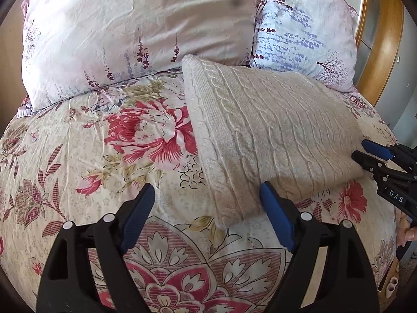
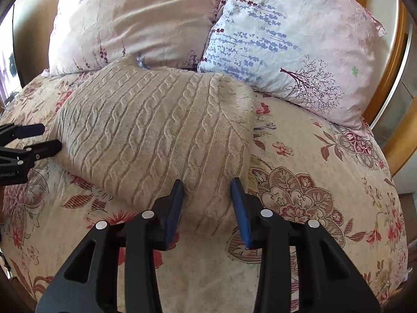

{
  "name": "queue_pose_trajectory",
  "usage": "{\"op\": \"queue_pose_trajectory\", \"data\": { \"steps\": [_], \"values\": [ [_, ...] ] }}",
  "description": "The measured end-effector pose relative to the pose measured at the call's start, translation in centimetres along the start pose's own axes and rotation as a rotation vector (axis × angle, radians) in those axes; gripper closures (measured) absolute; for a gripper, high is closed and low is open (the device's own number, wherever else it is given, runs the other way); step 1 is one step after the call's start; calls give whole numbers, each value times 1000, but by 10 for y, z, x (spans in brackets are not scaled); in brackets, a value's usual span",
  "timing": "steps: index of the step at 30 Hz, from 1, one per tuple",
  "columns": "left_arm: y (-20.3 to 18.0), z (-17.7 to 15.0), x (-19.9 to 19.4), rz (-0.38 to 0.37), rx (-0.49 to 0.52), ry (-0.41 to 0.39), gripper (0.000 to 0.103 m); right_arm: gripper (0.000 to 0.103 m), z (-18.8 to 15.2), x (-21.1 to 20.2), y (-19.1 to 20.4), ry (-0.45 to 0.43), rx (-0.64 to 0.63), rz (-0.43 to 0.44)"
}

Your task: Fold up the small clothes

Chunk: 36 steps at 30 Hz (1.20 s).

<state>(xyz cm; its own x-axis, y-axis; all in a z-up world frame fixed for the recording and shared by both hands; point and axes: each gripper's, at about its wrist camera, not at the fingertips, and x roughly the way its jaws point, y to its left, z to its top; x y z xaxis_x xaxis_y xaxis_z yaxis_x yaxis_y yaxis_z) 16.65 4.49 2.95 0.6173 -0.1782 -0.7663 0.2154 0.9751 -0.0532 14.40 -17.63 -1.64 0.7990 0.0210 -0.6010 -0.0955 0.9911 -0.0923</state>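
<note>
A: Start with the left gripper (image 1: 208, 203). What are its jaws doing?

B: Spread wide, nothing pinched. Its right blue pad (image 1: 277, 219) lies at the near edge of the folded cable-knit sweater (image 1: 273, 130); whether it touches the knit I cannot tell. The left pad hangs over the bare floral bedspread (image 1: 78, 156).

A: And the right gripper (image 2: 207, 208)?

B: Parted less widely. The near corner of the sweater (image 2: 156, 130) bulges up between its two pads, but I cannot tell if they press on it or only flank it. Seen from the left wrist, the same gripper (image 1: 365, 150) comes in from the right, its tips at the sweater's right edge.

A: Where does the sweater sit?

B: Flat on the bedspread, a beige rectangle folded over, lying at an angle, its far end close to the two pillows: a pale pink one (image 1: 130, 31) and a lavender-print one (image 1: 305, 34).

A: Anything beyond?

B: A curved wooden bed frame (image 1: 385, 39) behind the pillows.
</note>
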Motion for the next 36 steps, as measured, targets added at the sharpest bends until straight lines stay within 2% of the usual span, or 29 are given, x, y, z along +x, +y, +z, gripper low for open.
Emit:
{"op": "queue_pose_trajectory", "data": {
  "steps": [2,3,5,7,12,16,23,28,36],
  "values": [
    [-2,-3,-7,-20,-1,-2,15,42,-1,-12,-8,-37,57,16],
    [-3,-6,-10,-23,2,-4,13,29,-3,-18,-12,-60,76,14],
    [-6,-10,-14,-16,10,-10,9,24,-6,-29,-18,-98,102,19],
    [-10,-14,-18,-18,10,-13,7,15,-9,-35,-24,-102,125,25],
    [-19,-21,-20,-51,-29,3,5,8,-19,-37,-27,-79,168,56],
    [-24,-25,-18,-14,-39,13,3,1,-26,-31,-18,-28,170,28],
    [-25,-31,-11,30,-57,49,2,1,-31,-19,-4,37,157,19],
    [-26,-32,-10,52,-66,62,2,1,-32,-14,7,48,132,19],
    [-38,-34,-5,129,-26,74,2,1,-35,-2,17,106,108,15]
  ]
}}
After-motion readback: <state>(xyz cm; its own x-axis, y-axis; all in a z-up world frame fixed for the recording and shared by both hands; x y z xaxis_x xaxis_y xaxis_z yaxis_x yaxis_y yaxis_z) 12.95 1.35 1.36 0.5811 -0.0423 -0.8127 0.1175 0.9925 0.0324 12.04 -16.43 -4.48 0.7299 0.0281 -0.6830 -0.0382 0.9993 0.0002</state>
